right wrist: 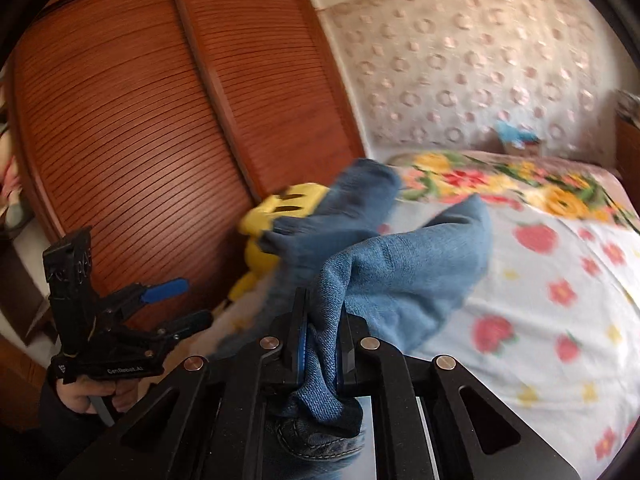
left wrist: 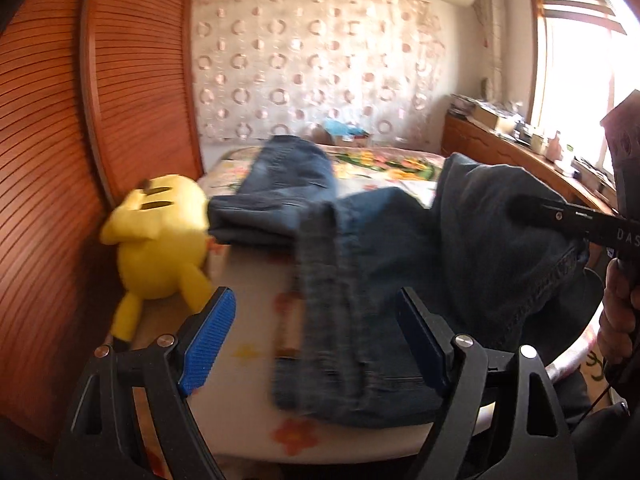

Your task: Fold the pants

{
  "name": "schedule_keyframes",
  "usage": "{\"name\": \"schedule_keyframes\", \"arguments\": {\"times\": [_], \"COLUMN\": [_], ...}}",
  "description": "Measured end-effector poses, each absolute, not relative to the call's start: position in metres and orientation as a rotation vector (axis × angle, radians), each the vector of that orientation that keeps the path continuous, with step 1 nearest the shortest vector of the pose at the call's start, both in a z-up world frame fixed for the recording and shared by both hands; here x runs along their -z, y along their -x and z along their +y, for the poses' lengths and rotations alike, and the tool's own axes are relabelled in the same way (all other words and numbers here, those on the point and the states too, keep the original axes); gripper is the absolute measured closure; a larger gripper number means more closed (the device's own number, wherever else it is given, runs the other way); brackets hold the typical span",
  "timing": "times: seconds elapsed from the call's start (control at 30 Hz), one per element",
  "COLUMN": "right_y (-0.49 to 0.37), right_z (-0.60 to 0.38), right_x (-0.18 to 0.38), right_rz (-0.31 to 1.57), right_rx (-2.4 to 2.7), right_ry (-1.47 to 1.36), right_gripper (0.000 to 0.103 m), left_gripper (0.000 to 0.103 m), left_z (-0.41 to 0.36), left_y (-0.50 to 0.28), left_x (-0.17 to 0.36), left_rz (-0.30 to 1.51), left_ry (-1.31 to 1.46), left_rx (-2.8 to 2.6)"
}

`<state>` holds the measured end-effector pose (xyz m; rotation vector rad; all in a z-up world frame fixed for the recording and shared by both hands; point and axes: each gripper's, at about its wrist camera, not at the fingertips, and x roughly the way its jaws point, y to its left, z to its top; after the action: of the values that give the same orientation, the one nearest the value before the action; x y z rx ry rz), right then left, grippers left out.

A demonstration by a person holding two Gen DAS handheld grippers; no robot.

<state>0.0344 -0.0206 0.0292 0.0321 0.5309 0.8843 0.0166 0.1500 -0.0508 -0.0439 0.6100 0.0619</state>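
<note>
Denim pants sprawl across a flower-printed bed, one end bunched and raised at 3 o'clock in the left wrist view, where the right gripper has it pinched. Seen from the right wrist camera, that gripper is clamped nearly closed on a fold of blue fabric — cloth fills the narrow gap between the blue pads and spills out behind them, while the rest of the garment drapes away toward 12 o'clock. The left gripper stands wide apart and holds nothing; a blurred strip of waistband or leg lies on the bed below and between its fingers, touching neither pad as far as can be told. From the right wrist view the left gripper hangs at 9 o'clock, well clear of the cloth, a hand around its handle. A yellow plush toy sits at the pants' 9 o'clock edge, against a slatted wooden wardrobe.
</note>
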Motion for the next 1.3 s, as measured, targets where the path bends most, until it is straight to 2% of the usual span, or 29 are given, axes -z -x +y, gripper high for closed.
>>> {"name": "schedule_keyframes", "arguments": {"times": [0.2, 0.4, 0.5, 0.57, 0.63, 0.67, 0.93, 1.17, 1.3], "right_y": [-0.031, -0.042, -0.042, -0.028, -0.018, -0.015, -0.029, -0.079, -0.105], "right_z": [0.065, 0.1, 0.096, 0.084, 0.062, 0.05, -0.012, 0.012, 0.034], "right_x": [-0.014, 0.036, 0.033, 0.016, -0.002, -0.009, -0.024, -0.006, 0.001], "right_rz": [0.591, 0.769, 0.777, 0.733, 0.648, 0.627, 0.522, 0.557, 0.598], "right_rx": [-1.042, -1.09, -1.092, -1.081, -1.053, -1.05, -0.835, -0.726, -0.731], "right_ry": [0.076, 0.115, 0.12, 0.146, 0.138, 0.127, 0.126, 0.159, 0.144], "right_gripper": [0.094, 0.093, 0.081, 0.063, 0.053, 0.052, 0.051, 0.051, 0.051], "left_gripper": [0.02, 0.02, 0.02, 0.02, 0.02, 0.02, 0.02, 0.02, 0.033], "left_z": [0.193, 0.214, 0.215, 0.213, 0.209, 0.205, 0.175, 0.145, 0.137], "left_y": [0.0, 0.005, 0.003, 0.0, 0.0, -0.002, -0.013, -0.047, -0.071], "left_x": [0.047, 0.052, 0.053, 0.052, 0.051, 0.05, 0.035, 0.035, 0.043], "left_rz": [0.599, 0.608, 0.608, 0.604, 0.598, 0.594, 0.563, 0.596, 0.657], "left_ry": [0.075, 0.082, 0.087, 0.087, 0.085, 0.083, 0.073, 0.042, 0.068], "left_rx": [-0.158, -0.22, -0.224, -0.214, -0.203, -0.193, -0.112, 0.003, 0.096]}}
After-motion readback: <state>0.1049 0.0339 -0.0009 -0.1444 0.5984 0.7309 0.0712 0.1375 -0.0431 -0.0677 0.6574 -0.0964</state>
